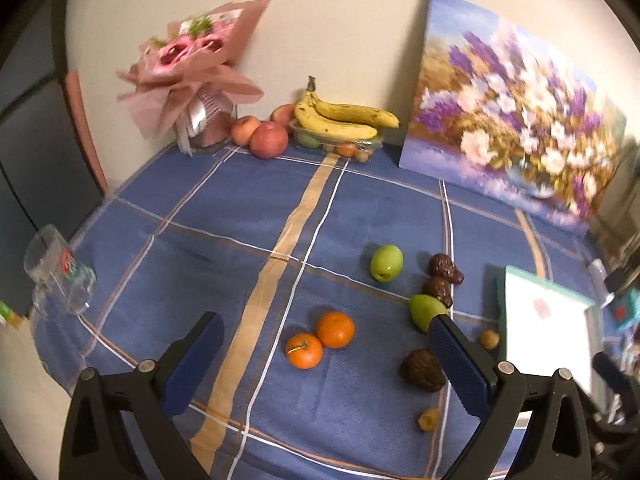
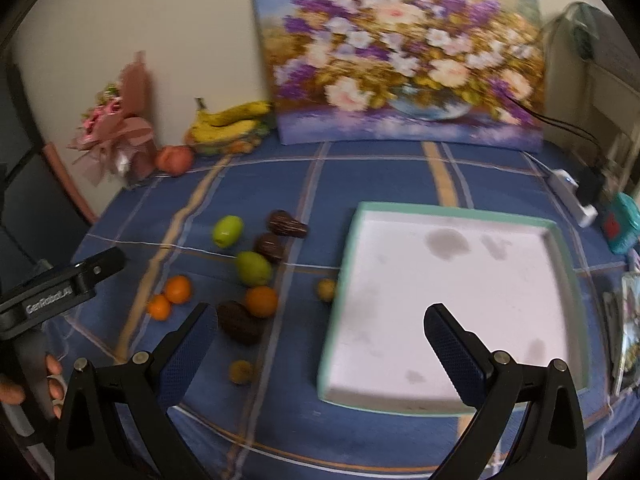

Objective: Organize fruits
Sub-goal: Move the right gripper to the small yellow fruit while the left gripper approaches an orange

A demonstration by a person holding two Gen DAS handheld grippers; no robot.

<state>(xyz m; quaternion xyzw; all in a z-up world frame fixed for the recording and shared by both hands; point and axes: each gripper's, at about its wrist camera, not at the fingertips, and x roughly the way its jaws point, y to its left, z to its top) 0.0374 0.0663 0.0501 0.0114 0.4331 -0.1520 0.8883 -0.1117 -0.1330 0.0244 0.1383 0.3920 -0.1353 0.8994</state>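
Note:
Loose fruit lies on the blue checked cloth. In the left wrist view two oranges [image 1: 320, 339], two green fruits [image 1: 386, 263], dark brown fruits [image 1: 444, 270] and small yellow-brown ones [image 1: 489, 338] lie ahead. My left gripper [image 1: 326, 354] is open and empty, hovering over the oranges. The white tray with a teal rim [image 2: 348, 240] sits to the right, bare inside; it also shows in the left wrist view [image 1: 502, 304]. My right gripper [image 2: 320, 338] is open and empty above the tray's left edge, with a third orange [image 2: 261, 301] and a dark fruit [image 2: 239, 322] just ahead-left.
At the back wall stand a pink bouquet [image 1: 196, 64], apples [image 1: 269, 139], bananas on a clear box of fruit [image 1: 340, 118] and a flower painting [image 1: 512, 108]. A glass mug [image 1: 60, 272] sits at the left table edge. A power strip [image 2: 572, 196] and teal object [image 2: 622, 228] lie right.

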